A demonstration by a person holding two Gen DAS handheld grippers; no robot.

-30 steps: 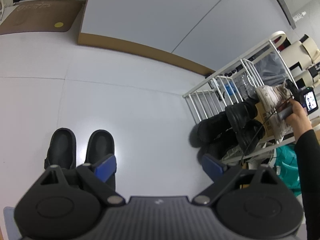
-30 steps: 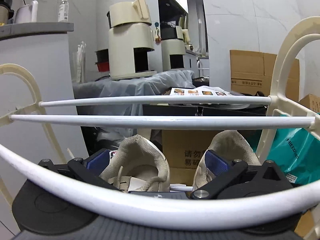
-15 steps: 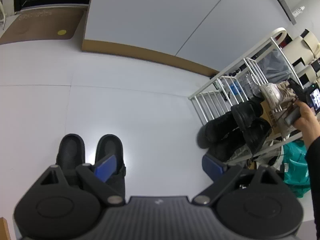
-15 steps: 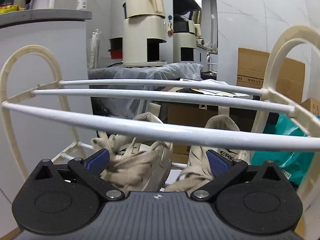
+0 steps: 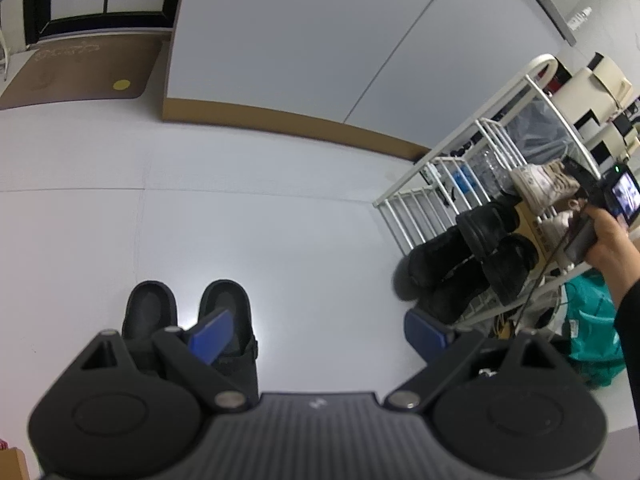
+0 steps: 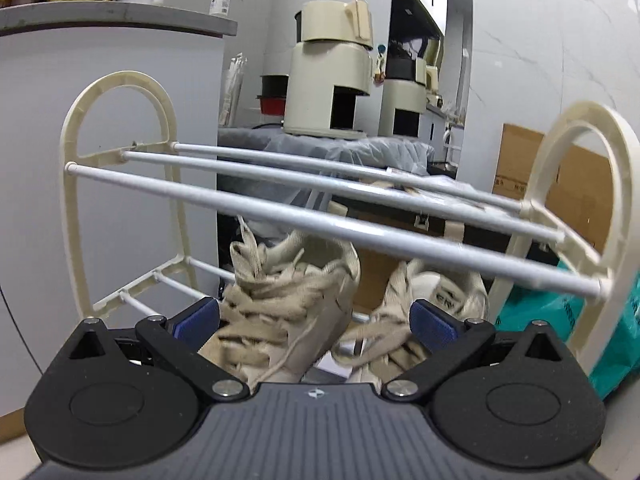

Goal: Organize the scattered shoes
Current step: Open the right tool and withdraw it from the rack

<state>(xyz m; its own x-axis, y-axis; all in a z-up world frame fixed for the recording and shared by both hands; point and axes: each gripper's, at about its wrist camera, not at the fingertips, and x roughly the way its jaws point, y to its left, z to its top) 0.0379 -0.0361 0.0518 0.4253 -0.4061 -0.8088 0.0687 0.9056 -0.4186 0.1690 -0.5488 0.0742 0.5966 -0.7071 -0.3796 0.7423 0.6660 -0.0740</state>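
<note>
A pair of black slippers (image 5: 188,312) sits on the white floor, just beyond my left gripper (image 5: 316,330), which is open and empty above the floor. The white shoe rack (image 6: 320,216) holds two beige laced sneakers (image 6: 280,304) on its middle shelf. My right gripper (image 6: 316,320) is open, its blue pads either side of the sneakers' front ends, not closed on them. In the left wrist view the rack (image 5: 472,176) stands at right with black shoes (image 5: 472,252) on a lower shelf and the sneakers (image 5: 540,184) above.
A teal bag (image 5: 592,328) lies by the rack's right end. Cardboard boxes (image 6: 552,176) and cream appliances (image 6: 328,72) stand behind the rack. A brown doormat (image 5: 76,68) lies at far left by a white wall panel.
My right gripper has drawn back and risen from the shelf, so the sneakers' laces and the top rails show. My left gripper has shifted slightly over the slippers.
</note>
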